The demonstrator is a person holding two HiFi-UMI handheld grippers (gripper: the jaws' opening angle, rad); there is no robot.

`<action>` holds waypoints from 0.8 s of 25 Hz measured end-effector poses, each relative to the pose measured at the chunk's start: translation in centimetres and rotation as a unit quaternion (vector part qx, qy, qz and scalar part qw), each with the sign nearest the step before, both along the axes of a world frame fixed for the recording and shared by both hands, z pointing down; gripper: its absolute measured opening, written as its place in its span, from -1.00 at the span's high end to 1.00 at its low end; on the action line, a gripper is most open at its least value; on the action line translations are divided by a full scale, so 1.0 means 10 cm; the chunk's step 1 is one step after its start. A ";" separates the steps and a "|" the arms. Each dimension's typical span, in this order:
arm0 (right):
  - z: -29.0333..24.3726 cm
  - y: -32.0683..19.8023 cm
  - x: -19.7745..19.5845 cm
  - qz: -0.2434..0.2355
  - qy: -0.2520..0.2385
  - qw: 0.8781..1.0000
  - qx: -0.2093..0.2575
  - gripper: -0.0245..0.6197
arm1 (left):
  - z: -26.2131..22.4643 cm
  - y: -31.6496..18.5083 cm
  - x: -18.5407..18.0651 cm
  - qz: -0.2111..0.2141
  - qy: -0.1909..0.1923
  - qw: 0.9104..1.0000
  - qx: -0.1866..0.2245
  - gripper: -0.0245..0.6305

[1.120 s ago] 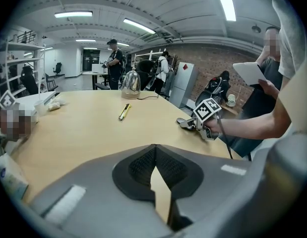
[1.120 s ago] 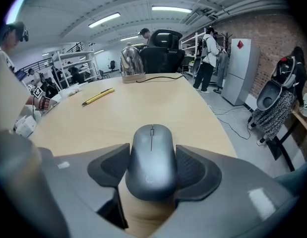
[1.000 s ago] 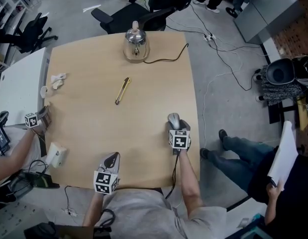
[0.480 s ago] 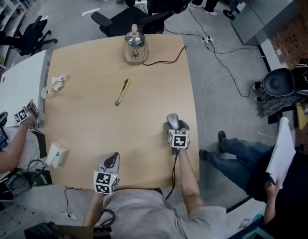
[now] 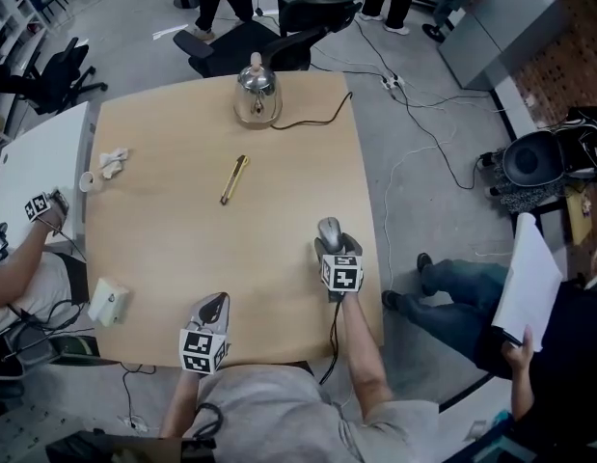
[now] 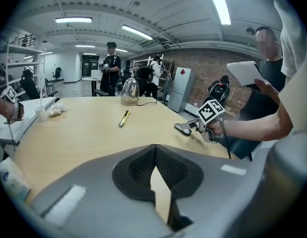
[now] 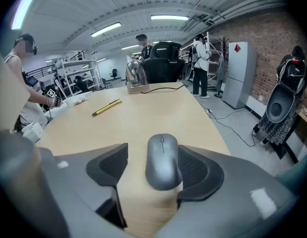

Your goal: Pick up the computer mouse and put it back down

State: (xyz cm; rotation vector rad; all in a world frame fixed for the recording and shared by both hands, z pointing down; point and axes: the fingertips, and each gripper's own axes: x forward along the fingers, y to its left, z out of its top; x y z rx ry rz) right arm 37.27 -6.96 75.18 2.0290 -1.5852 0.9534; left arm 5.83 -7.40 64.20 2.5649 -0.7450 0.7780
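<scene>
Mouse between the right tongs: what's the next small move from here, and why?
Probably draw the right tongs up and back, clear of the computer mouse. Their jaws stand apart with a visible gap on the left side, and the mouse seems to lie on the table, so it looks released. The left tongs are shut and empty.

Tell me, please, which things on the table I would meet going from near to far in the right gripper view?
computer mouse → yellow utility knife → kettle
</scene>
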 end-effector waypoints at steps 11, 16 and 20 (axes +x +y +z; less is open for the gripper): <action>-0.65 0.20 -0.41 -0.009 0.008 0.998 0.069 0.43 | -0.22 0.03 -0.09 0.005 0.017 0.999 0.028 0.86; -0.91 0.35 -0.64 -0.011 0.008 0.995 0.098 0.58 | -0.30 0.10 -0.13 0.011 0.027 0.999 0.038 0.86; -1.14 0.47 -0.82 -0.011 0.010 0.992 0.123 0.69 | -0.37 0.16 -0.16 0.014 0.037 0.998 0.045 0.86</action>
